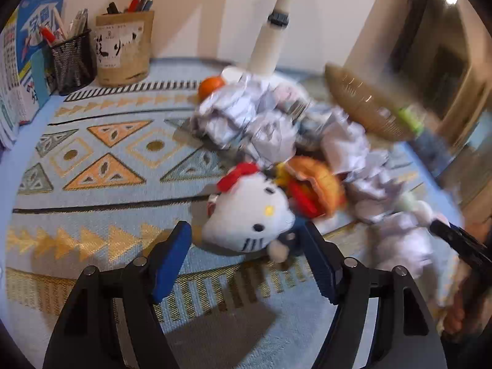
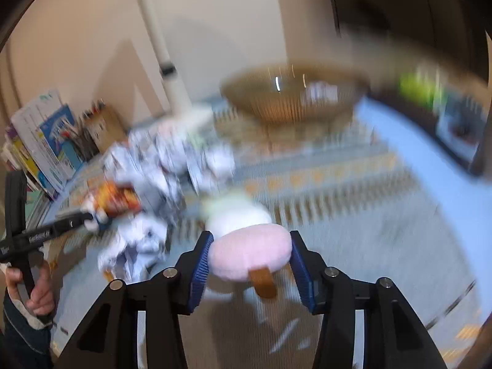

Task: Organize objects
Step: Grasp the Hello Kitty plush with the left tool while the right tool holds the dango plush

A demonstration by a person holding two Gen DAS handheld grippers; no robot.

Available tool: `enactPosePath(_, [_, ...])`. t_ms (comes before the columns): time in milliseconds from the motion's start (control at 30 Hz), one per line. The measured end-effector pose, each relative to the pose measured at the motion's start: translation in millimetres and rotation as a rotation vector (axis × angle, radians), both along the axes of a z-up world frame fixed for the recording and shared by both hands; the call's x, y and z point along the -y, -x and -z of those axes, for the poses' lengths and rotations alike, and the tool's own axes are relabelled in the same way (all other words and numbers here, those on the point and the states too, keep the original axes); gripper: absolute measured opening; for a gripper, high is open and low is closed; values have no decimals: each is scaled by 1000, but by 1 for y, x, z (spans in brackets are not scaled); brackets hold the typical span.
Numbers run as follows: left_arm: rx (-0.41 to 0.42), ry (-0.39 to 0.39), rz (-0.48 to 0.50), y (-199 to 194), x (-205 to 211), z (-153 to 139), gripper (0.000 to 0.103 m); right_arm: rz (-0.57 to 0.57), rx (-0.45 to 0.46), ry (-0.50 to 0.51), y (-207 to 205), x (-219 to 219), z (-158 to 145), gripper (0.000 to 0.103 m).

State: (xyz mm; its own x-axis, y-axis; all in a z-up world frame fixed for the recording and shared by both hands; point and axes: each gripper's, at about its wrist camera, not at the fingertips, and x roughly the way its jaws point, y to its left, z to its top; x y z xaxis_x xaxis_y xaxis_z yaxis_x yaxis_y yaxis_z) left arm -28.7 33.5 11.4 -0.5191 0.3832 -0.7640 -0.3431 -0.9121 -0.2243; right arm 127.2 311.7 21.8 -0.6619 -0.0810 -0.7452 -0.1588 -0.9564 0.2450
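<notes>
the right gripper (image 2: 249, 256) is clamped on a pink plush toy (image 2: 250, 256) above the patterned cloth (image 2: 353, 203) before a blurred basket (image 2: 292, 98), while the left gripper (image 1: 246, 246) stands wide apart around a white cat plush (image 1: 249, 212) beside crumpled paper (image 1: 261, 123).

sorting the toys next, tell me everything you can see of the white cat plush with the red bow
The white cat plush is soft and fuzzy, with a red bow by one ear, a yellow nose, black eyes and whiskers. It lies on its side on the patterned cloth, just ahead of the open left tool, ungripped. An orange toy and crumpled paper crowd behind it.
</notes>
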Motion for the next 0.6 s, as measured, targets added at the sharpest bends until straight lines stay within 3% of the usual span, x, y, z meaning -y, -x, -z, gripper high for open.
enactPosePath(67, [46,-1,64,3,-9,1,74,-65,53,74,5,5,8,56])
enactPosePath(100, [48,11,74,4,-11,1,74,-103,50,75,2,9,6,67])
enactPosePath(167, [45,38,66,7,-14,2,77,-122,34,48,-1,12,0,71])
enactPosePath(267, [38,41,66,11,-2,-2,77,-93,6,-14,-10,6,-13,86])
enactPosePath(400, [50,107,29,13,28,-7,78,-94,4,-3,-12,-4,-12,88])
enactPosePath(500, [179,-9,-71,14,69,-7,76,-111,31,58,-5,-6,1,88])
enactPosePath(600, [222,-93,-69,0,74,-5,76,-120,26,59,0,4,8,90])
